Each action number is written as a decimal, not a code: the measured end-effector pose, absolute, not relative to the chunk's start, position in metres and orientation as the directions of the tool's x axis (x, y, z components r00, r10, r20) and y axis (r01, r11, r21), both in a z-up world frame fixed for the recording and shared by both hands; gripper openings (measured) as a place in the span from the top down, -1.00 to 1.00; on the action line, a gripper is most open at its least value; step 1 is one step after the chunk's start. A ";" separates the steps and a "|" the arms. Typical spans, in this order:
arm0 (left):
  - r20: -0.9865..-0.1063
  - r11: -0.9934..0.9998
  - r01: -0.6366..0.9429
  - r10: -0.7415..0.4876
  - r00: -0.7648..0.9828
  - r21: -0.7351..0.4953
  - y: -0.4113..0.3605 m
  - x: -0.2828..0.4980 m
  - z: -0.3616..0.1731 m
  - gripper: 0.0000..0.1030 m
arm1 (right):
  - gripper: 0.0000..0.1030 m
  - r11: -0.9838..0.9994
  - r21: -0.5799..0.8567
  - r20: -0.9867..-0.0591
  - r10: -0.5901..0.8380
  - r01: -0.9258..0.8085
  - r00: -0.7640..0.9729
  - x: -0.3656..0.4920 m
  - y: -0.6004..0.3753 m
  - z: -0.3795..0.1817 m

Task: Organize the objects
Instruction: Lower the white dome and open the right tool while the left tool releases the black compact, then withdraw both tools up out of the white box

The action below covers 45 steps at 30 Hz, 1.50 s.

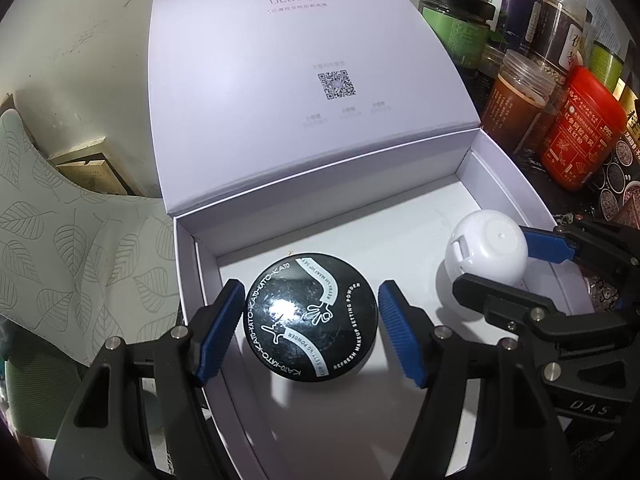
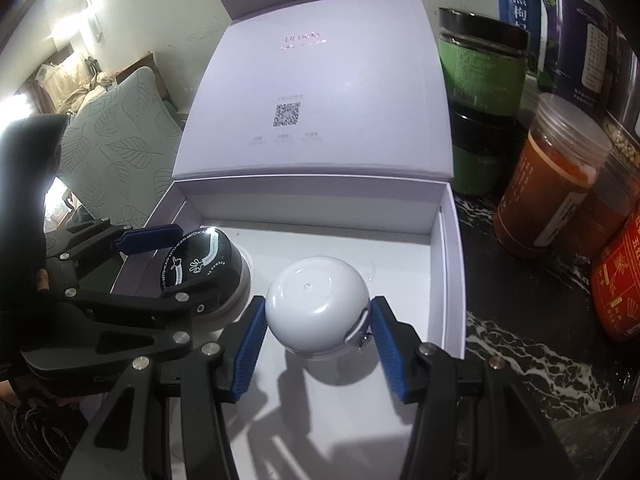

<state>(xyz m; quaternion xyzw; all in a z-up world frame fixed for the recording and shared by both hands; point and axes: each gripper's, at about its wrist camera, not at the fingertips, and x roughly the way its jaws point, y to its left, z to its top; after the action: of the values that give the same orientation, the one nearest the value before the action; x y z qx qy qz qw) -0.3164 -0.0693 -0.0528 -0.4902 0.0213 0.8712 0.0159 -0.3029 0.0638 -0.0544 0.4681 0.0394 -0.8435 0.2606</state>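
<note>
Jaws parted, both grippers flank boxed items.

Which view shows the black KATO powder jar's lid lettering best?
The left wrist view: the black powder jar sits centred between the left gripper fingers, its lid facing the camera and readable. In the right wrist view the jar appears at the left, side-on, partly hidden by the left gripper, lettering small.

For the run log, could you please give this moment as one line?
left gripper: open around black powder jar | right gripper: open around white jar | both jars in open white box
</note>
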 end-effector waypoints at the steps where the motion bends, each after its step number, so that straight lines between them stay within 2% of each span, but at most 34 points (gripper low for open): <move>1: -0.855 -0.999 -0.049 0.006 -0.519 0.022 -0.070 -0.316 -0.053 -0.33 | -0.04 -0.863 0.178 -0.812 -0.401 0.474 -0.425 -0.304 0.063 -0.055; 17: -0.856 -0.998 -0.050 0.003 -0.516 0.026 -0.076 -0.319 -0.052 -0.34 | -0.10 -0.882 0.147 -0.810 -0.367 0.448 -0.457 -0.305 0.067 -0.052; 27: -0.829 -0.997 -0.047 -0.018 -0.558 0.054 -0.068 -0.298 -0.043 -0.34 | -0.29 -0.899 0.120 -0.781 -0.347 0.421 -0.519 -0.298 0.072 -0.032; 37: -0.797 -0.998 0.010 -0.059 -0.601 0.066 -0.062 -0.266 0.000 -0.34 | -0.50 -0.887 0.112 -0.742 -0.375 0.449 -0.556 -0.273 0.080 -0.004; 45: -0.781 -0.997 0.039 -0.074 -0.620 0.064 -0.067 -0.236 0.023 -0.48 | -0.57 -0.873 0.105 -0.718 -0.399 0.477 -0.571 -0.252 0.077 0.014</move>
<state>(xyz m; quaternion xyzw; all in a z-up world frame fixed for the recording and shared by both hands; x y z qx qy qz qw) -0.2356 -0.0669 0.0233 -0.4348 0.0201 0.8997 -0.0316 -0.2517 0.0766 0.0135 0.3916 0.0499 -0.8849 0.2473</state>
